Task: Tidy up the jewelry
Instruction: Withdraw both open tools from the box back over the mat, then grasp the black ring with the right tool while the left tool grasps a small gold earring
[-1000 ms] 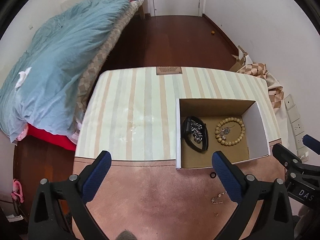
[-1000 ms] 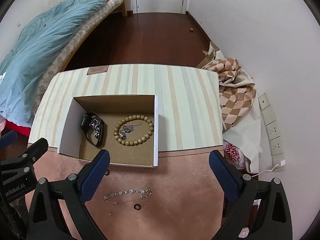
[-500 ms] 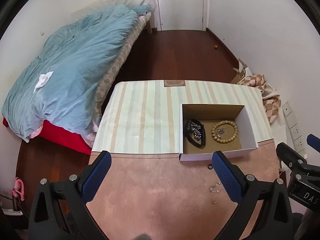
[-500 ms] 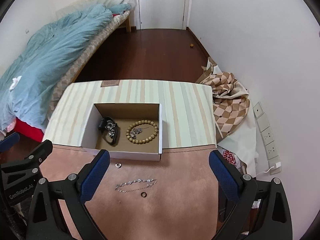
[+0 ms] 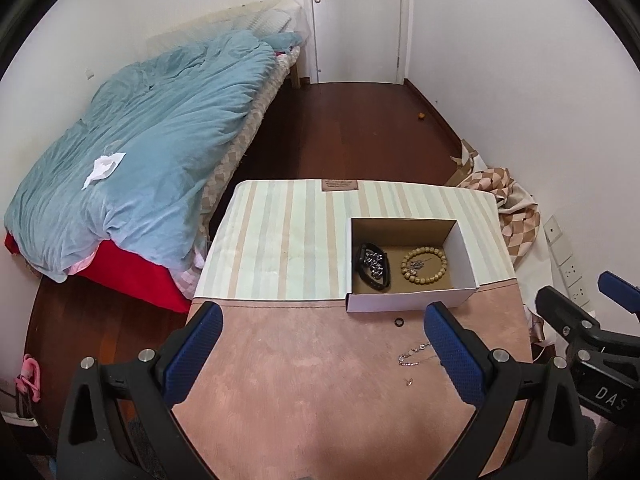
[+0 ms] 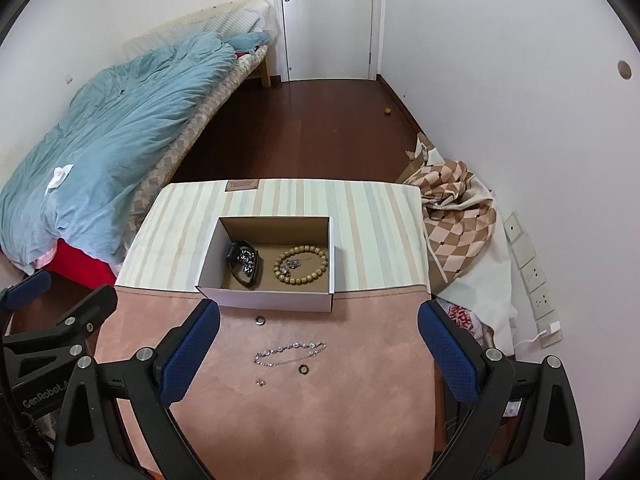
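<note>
Jewelry lies in two groups on the table [image 6: 360,420]. Inside the open white cardboard box [image 6: 272,300], which sits across the seam between striped cloth [image 6: 372,232] and pink suede-like cover, rest a black strap with silver chain [image 6: 245,263] by the left wall and a wooden bead bracelet [image 6: 301,264] toward the right wall. On the pink cover near the box's front wall lie a small metal ring [image 6: 261,320], a sparkling silver chain bracelet [image 6: 289,352], a dark ring [image 6: 304,369] and a tiny stud [image 6: 260,382]. The left gripper [image 5: 324,354] and the right gripper [image 6: 319,354] both hang above the table's near edge, jaws spread wide, holding nothing.
</note>
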Motion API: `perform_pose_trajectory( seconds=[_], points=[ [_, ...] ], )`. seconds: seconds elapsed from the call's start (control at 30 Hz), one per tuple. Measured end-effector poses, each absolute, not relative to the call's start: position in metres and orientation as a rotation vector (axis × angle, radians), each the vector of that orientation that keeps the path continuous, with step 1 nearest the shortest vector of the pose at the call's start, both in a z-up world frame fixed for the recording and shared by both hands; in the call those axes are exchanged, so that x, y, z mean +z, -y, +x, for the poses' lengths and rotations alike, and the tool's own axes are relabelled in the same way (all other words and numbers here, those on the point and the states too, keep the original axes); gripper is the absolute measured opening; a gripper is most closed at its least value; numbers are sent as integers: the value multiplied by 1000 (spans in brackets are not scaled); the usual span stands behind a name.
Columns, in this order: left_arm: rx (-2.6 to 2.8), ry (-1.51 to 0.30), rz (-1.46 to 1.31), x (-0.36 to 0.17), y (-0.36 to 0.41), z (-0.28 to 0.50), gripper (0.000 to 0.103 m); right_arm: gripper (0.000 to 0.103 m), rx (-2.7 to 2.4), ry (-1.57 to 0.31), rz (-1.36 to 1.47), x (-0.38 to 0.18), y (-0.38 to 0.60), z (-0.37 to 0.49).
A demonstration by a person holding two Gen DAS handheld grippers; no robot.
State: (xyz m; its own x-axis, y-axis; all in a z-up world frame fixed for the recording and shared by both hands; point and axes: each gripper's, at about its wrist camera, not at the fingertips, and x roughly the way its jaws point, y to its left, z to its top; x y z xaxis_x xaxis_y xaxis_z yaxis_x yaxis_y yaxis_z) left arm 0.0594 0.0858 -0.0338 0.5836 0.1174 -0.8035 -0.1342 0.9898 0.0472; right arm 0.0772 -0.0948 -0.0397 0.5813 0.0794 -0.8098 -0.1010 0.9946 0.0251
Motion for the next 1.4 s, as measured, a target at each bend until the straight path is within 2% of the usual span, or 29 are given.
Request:
perform_pose_trajectory(
  seconds=[0.13, 0.27, 0.33, 0.37, 0.4, 0.47, 0.67, 0.83, 0.9, 0.93, 0.97, 1.0, 1.03, 1.33, 1.4],
  points=[
    [189, -948, -10, -50, -89, 55, 103, 101, 98, -990, 9, -62, 104, 76],
    [221, -1026, -4, -93, -93, 53, 103, 99, 119, -1083, 71, -118, 111, 76],
    [238, -1076, 5, -120, -93, 51, 103, 84, 133, -1127, 84, -151, 111, 75],
    [246, -1105, 8, -134, -93, 52, 103, 71, 141, -1147, 88, -165, 110, 75],
    [251, -1124, 10, -144, -94, 51, 103, 63, 151, -1166, 96, -181, 109, 75],
    [271, -1177, 18, -171, -95, 51, 103, 59, 168, -1163, 110, -203, 107, 71],
    [309, -1263, 23, -219, -100, 47, 103, 58, 193, -1126, 85, -242, 95, 64],
    [313, -1282, 14, -228, -100, 48, 103, 56, 185, -1099, 46, -256, 86, 71],
    [312, -1282, 19, -230, -98, 49, 103, 47, 177, -1079, 12, -258, 82, 72],
    [311, -1282, 22, -230, -97, 49, 103, 46, 177, -1068, -4, -259, 80, 73],
    [307, -1282, 25, -230, -96, 49, 103, 38, 171, -1060, -23, -259, 78, 73],
    [306, -1282, 26, -231, -95, 49, 103, 21, 167, -1046, -46, -259, 76, 72],
    [302, -1281, 24, -233, -97, 50, 103, 12, 165, -1038, -57, -259, 75, 72],
    [103, -1225, -61, -218, -55, 46, 102, 12, 131, -1034, 68, -239, 116, 59],
    [54, -1223, -84, -218, -42, 49, 97, 12, 114, -1030, 90, -234, 126, 54]
  ],
)
